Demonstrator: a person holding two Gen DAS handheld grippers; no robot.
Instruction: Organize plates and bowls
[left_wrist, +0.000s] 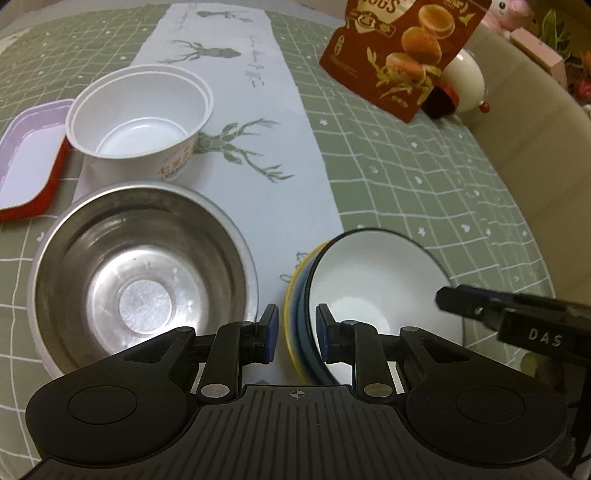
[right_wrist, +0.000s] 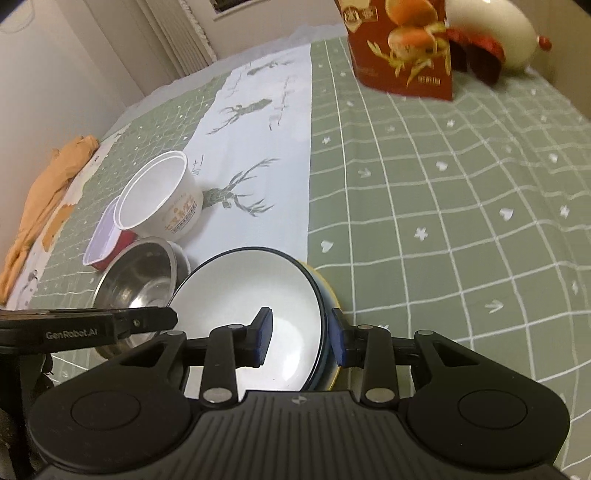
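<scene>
A stack of nested bowls, white inside with a dark rim over blue and yellow ones, sits near the front of the table. My left gripper straddles its left rim, one pad outside and one inside, shut on the rim. My right gripper straddles the opposite rim; its inner pad stands clear of the wall, so it is open. A steel bowl stands just left of the stack. Behind it are a white paper bowl and a red tray.
A red snack bag stands at the back right, with a white round ornament behind it. An orange cloth lies along the far left edge. The green checked tablecloth spreads to the right.
</scene>
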